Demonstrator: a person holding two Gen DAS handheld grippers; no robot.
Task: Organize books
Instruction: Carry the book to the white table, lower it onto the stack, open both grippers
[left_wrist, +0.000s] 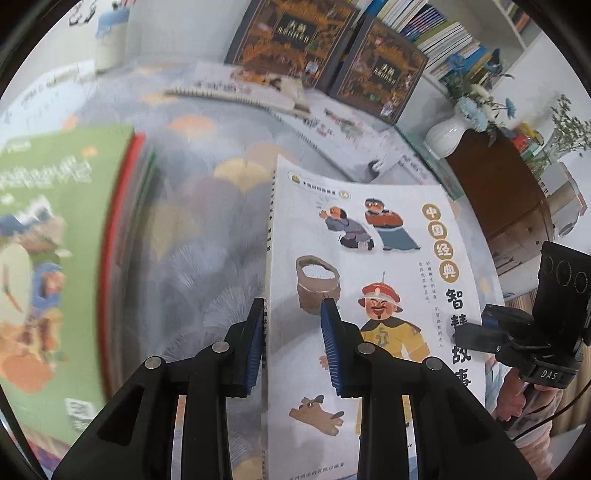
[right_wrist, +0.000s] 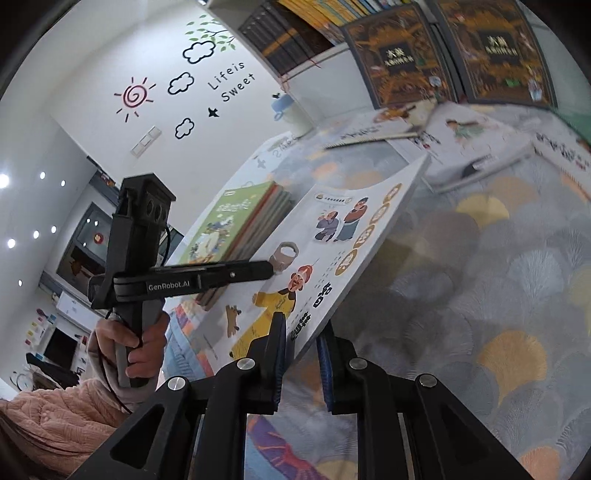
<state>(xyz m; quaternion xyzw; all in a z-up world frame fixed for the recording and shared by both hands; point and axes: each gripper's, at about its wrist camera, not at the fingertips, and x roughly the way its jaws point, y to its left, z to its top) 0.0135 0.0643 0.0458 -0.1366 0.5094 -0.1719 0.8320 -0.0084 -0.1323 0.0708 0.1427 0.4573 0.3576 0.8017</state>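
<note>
Gripping the white storybook (left_wrist: 373, 258) with both my left gripper (left_wrist: 291, 347) and right gripper (right_wrist: 301, 354), I see blurred stacks beside open tablecloth (right_wrist: 480, 258).

Items we cannot read in full:
- White picture book (left_wrist: 369, 258): lower edge runs off the left wrist view.
- Green book stack (left_wrist: 55, 240): smeared by blur, title unreadable, cut at the picture's side.
- Two dark boxed volumes (right_wrist: 450, 51): blurred, tops cropped.
- Person's hand (right_wrist: 144, 347): we see only fingers around a handle.
</note>
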